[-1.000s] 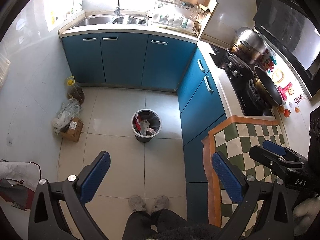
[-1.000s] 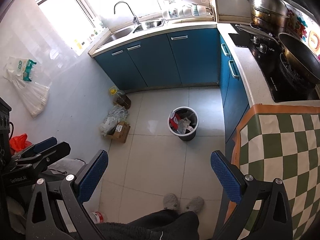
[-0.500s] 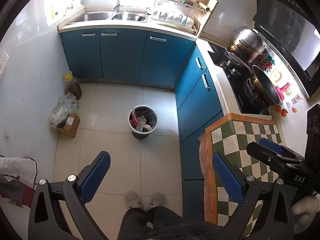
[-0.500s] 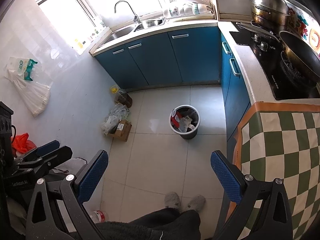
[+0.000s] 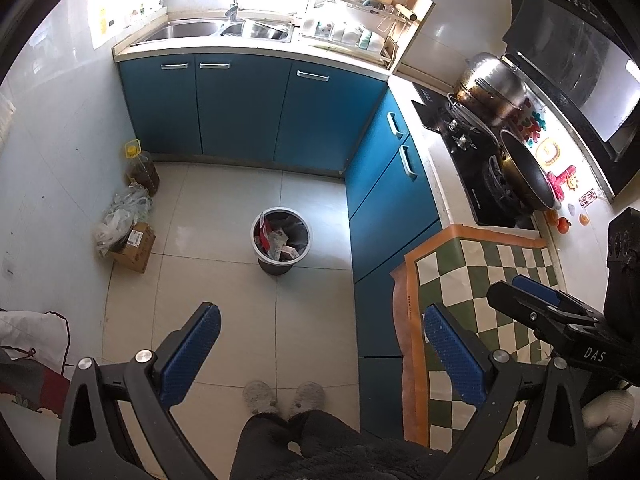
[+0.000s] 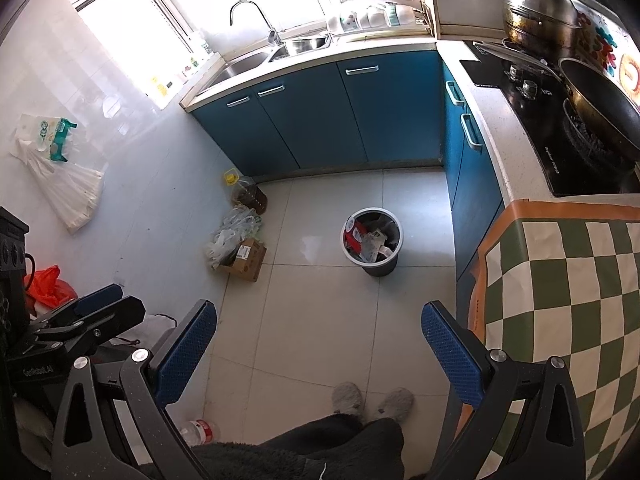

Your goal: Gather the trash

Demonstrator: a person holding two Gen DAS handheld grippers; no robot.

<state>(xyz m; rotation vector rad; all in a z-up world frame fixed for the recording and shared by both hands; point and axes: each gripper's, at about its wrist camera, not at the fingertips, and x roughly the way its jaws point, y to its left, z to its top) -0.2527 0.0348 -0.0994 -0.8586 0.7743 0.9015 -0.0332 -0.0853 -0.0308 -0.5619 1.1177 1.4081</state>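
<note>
Grey bin [image 5: 281, 240] with a white rim stands upright on the floor tiles, part full of wrappers, well ahead of both claws and roughly centred between them. Left gripper [image 5: 320, 344] has its jaws spread wide and holds nothing; right gripper [image 6: 320, 340] likewise. A plastic bottle [image 6: 198, 432] lies on its side by the person's feet, low and left of the right claw; probably loose trash, and the left gripper looks nearer to it

Home kitchen: steel sink [image 5: 208, 31], blue cabinets [image 5: 240, 108], gas hob [image 5: 480, 164] with wok [image 5: 524, 176], probably dish rack [image 5: 356, 28].
</note>
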